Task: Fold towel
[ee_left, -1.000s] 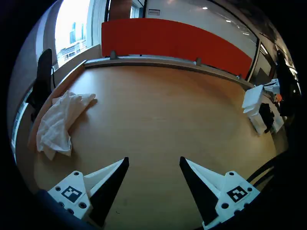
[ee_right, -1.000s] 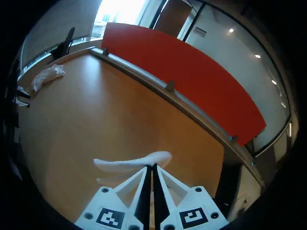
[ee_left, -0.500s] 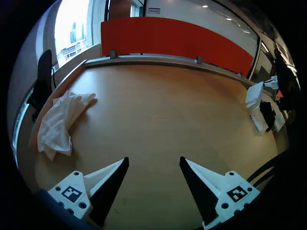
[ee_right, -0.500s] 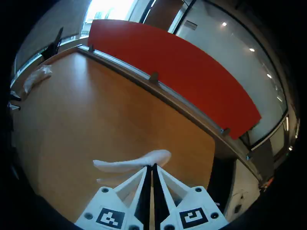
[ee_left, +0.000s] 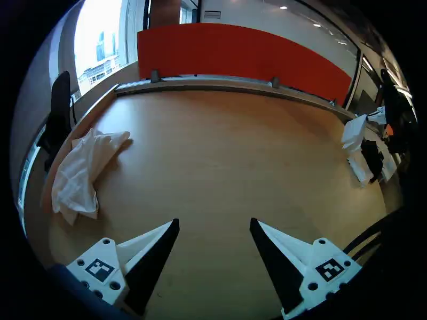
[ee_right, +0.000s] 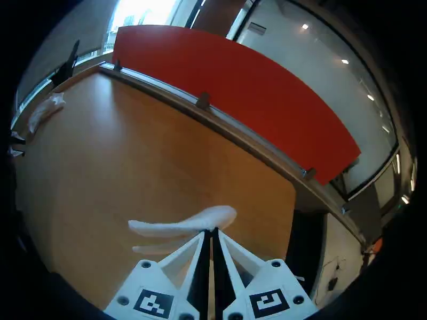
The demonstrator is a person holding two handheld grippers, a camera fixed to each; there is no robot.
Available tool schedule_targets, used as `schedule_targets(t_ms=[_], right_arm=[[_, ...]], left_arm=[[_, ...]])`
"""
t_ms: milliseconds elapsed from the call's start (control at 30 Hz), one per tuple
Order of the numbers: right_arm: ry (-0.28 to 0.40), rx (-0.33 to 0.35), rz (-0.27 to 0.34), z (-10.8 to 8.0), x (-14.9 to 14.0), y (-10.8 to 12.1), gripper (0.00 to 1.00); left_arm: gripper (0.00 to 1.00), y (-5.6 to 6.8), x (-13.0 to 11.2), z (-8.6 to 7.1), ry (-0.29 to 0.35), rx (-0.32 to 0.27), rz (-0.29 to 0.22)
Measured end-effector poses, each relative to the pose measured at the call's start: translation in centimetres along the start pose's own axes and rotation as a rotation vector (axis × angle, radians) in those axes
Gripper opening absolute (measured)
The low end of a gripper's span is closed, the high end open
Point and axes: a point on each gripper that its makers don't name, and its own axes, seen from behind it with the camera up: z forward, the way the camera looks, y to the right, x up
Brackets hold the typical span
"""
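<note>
A crumpled white towel (ee_left: 82,170) lies on the wooden table (ee_left: 224,154) at the left of the left gripper view. My left gripper (ee_left: 213,224) hovers open over bare wood, well to the right of and nearer than that towel. Far right in the same view, a second white towel (ee_left: 353,133) hangs from the other gripper. In the right gripper view my right gripper (ee_right: 212,233) is shut on this white towel (ee_right: 184,226), whose folded edge sticks out leftward above the table (ee_right: 133,160). The crumpled towel (ee_right: 44,109) appears small at the far left.
A red divider panel (ee_left: 240,50) with a grey rail runs along the table's far edge. A dark office chair (ee_left: 56,114) stands beyond the left edge by the window. The table's right edge drops off to the floor (ee_right: 315,250).
The right gripper, still holding its towel, has swung to the right, so the crumpled towel slid farther left in its view. The left gripper has barely moved.
</note>
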Motion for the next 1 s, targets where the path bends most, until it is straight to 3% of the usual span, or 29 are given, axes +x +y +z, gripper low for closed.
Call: schedule_targets(t_ms=[267,667,1000], right_arm=[[-0.018,-0.017,0.025,-1.2,-2.4,0.9,0.05],[-0.097,-0.063,0.109,-3.1,-10.3,2.4,0.04],[-0.149,-0.075,0.180,-3.8,-15.2,2.0,0.04]], left_arm=[[0.98,0.5,0.4,0.1,0.001,-0.009,0.013],[0.98,1.1,0.2,0.0,-0.003,-0.020,0.028],[0.99,1.3,0.1,-0.1,-0.005,-0.022,0.040]])
